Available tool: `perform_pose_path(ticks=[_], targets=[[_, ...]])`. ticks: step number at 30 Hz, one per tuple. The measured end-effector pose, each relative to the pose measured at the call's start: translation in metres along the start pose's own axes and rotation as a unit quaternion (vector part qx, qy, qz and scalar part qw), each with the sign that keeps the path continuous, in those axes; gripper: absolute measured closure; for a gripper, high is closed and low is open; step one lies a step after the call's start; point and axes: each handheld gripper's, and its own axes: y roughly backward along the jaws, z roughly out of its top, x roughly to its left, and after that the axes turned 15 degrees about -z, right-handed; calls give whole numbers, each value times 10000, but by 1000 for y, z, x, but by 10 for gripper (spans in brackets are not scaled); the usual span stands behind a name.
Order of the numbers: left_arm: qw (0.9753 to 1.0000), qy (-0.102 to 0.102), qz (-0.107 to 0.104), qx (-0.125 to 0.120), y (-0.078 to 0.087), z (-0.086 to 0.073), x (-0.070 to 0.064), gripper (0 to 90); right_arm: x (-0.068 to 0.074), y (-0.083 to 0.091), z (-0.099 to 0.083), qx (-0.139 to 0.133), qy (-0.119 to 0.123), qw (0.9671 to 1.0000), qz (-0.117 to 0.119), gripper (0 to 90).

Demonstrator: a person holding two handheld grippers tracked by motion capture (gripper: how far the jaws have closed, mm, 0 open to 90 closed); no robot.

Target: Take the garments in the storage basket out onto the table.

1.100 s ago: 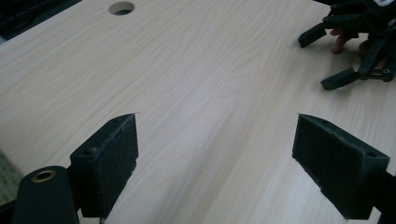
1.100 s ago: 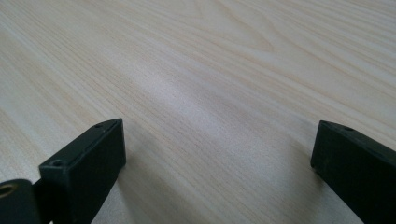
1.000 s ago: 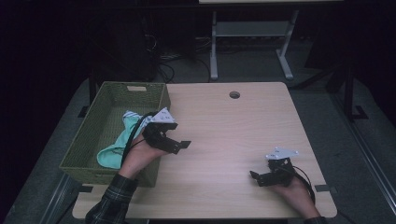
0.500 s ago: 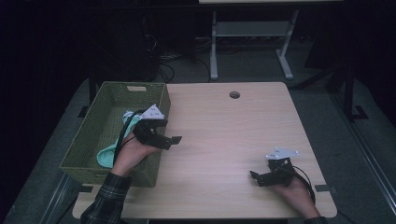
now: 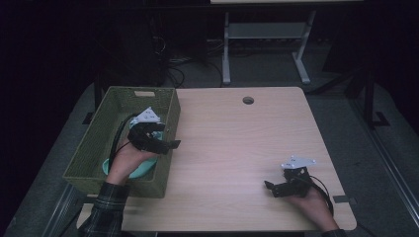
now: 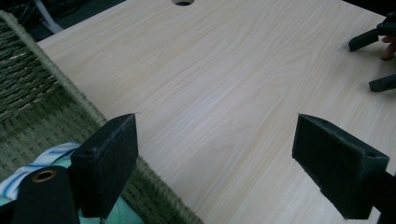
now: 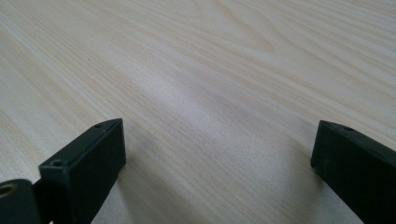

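My left gripper hangs open over the right rim of the green woven basket, with nothing between its pads. In the left gripper view its jaws stand wide apart above the rim and the table. A mint-green cloth lies in the basket under the hand, and a white-and-blue striped part of the cloth shows beside the left pad. My right gripper rests low on the table near the front right. It is open and empty, its jaws spread over bare wood.
The light wooden table has a round cable hole near its far edge. The basket stands at the table's left edge. A white metal stand and cables sit on the floor beyond. The right gripper shows far off in the left gripper view.
My left gripper has moved left and a little away, from above the table beside the basket to over the basket's right rim. The right gripper has stayed put.
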Motion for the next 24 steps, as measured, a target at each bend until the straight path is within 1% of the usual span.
perform_pose_path(ticks=[3,5,11,13,14,18,24], targets=[[10000,28,40,2,3,-1,2,138,0,0,0,-1,-1,10000,0,26],[10000,12,42,10,5,-2,3,139,0,0,0,-2,2,10000,-1,26],[9999,76,131,-14,12,-5,8,139,0,0,0,-2,0,10000,0,26],[9997,144,167,-57,14,-7,10,139,0,0,0,-1,-1,10000,-1,26],[9997,135,181,-22,16,-7,11,139,0,0,0,-1,1,10000,1,26],[9996,161,227,-26,20,-9,13,140,0,0,0,-1,-1,10000,-1,25],[9989,262,389,-100,31,-15,21,141,0,0,0,1,-4,10000,-1,26]])
